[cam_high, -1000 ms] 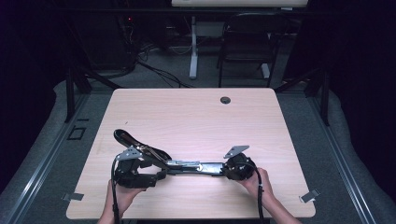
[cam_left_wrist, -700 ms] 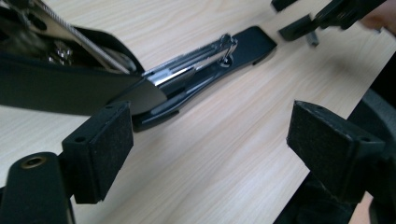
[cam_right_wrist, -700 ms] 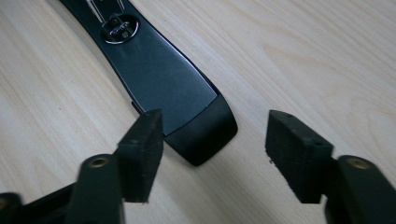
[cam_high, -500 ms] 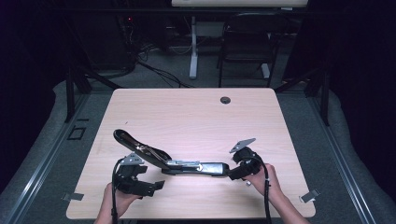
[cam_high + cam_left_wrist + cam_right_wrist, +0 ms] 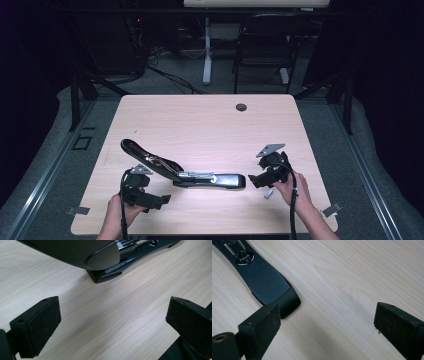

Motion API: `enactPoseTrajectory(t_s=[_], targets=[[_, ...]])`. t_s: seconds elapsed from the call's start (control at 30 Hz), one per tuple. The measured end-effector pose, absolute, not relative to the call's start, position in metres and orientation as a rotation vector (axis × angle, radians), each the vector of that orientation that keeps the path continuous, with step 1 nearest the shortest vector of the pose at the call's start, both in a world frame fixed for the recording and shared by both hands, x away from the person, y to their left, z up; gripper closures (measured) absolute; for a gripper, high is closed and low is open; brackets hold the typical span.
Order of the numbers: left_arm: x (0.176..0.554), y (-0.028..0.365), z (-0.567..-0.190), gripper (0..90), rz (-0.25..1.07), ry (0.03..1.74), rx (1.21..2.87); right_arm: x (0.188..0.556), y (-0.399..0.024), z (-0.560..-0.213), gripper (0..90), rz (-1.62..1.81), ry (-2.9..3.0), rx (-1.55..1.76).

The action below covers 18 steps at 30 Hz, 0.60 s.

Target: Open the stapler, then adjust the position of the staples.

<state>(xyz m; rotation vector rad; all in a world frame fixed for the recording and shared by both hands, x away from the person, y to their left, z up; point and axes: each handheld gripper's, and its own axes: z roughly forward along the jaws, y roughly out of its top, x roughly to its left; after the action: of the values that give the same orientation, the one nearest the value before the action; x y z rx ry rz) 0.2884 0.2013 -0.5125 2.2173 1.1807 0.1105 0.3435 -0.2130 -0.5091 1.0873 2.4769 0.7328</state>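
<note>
Letting go of the opened stapler (image 5: 187,172): left gripper (image 5: 156,200) and right gripper (image 5: 256,179) just spread wide, empty; next probably reloading staples

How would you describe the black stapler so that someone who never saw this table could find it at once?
Look at the light wooden table, along its near edge. Between the left tool and the right tool lies the long black stapler. Unlike the small dark round grommet at the far edge, it lies swung open, its top arm raised toward the left.
</note>
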Motion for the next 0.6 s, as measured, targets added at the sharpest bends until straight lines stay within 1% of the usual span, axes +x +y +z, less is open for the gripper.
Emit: enactPoseTrajectory(t_s=[0.07, 0.13, 0.27, 0.33, 0.4, 0.6], targets=[[0.289, 0.202, -0.513, 0.1, 0.107, 1.181, 2.219, 0.346, -0.219, -0.507, 5.2, 0.716, 2.481, 1.115], [0.289, 0.203, -0.513, 0.1, 0.102, 1.177, 2.222, 0.349, -0.224, -0.508, 0.0, 0.701, 2.496, 1.168], [0.291, 0.204, -0.515, 0.1, 0.093, 1.184, 2.222, 0.353, -0.232, -0.506, 0.0, 0.675, 2.502, 1.263], [0.292, 0.205, -0.515, 0.1, 0.095, 1.188, 2.226, 0.355, -0.237, -0.506, 3.5, 0.648, 2.515, 1.294], [0.292, 0.206, -0.515, 0.1, 0.097, 1.192, 2.222, 0.355, -0.24, -0.506, 11.4, 0.646, 2.529, 1.331], [0.293, 0.208, -0.516, 0.1, 0.093, 1.207, 2.216, 0.354, -0.24, -0.51, 13.5, 0.597, 2.592, 1.395]])
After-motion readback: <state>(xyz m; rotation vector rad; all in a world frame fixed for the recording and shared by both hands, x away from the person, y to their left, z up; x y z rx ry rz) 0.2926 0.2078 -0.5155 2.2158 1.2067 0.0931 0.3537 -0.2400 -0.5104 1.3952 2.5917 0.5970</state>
